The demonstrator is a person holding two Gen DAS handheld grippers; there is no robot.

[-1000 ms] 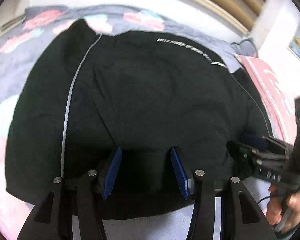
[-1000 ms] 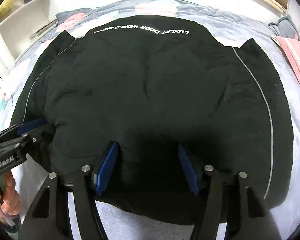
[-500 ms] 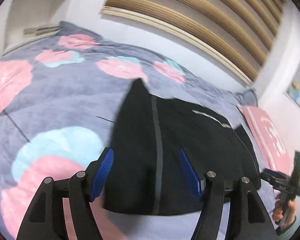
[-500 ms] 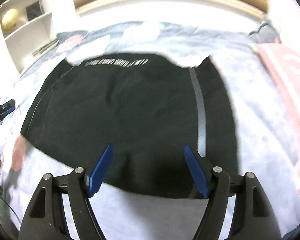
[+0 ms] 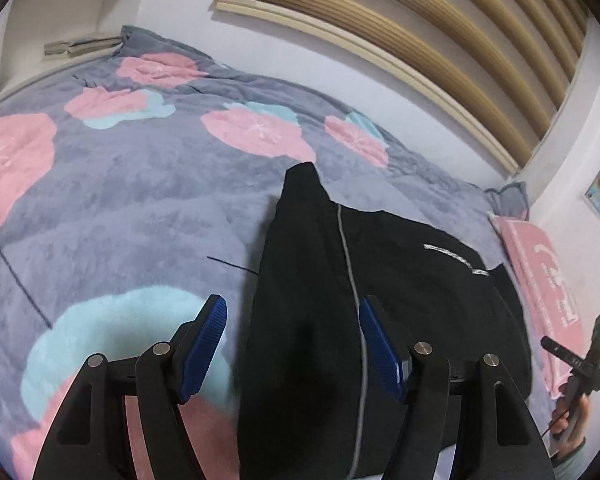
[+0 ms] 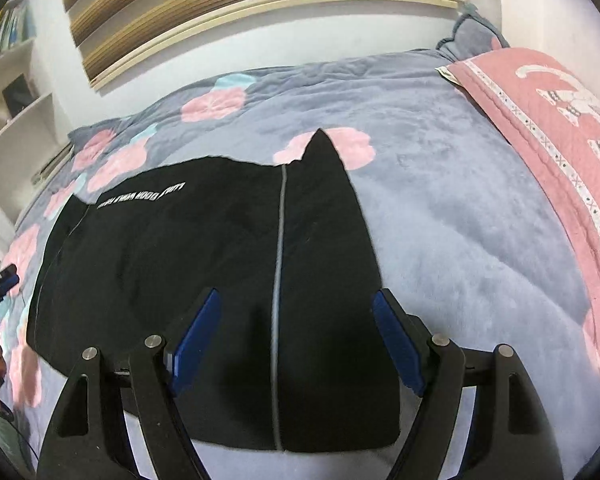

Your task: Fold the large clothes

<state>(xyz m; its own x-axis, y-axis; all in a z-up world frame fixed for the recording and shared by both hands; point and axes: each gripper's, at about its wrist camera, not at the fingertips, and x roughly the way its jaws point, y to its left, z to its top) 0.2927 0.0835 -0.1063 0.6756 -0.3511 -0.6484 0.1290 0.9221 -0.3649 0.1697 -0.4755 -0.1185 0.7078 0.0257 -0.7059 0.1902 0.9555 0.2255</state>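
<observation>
My left gripper [image 5: 292,344] and right gripper [image 6: 296,336] both have their fingers spread wide and empty now; a second ago they sat down at the near hem, and they have since let go and pulled back and up. Beyond the fingers the black garment [image 6: 204,264] lies flat on the bed [image 6: 460,208], one grey-striped side under each gripper. I judge that fold laid; the sides look next.
</observation>
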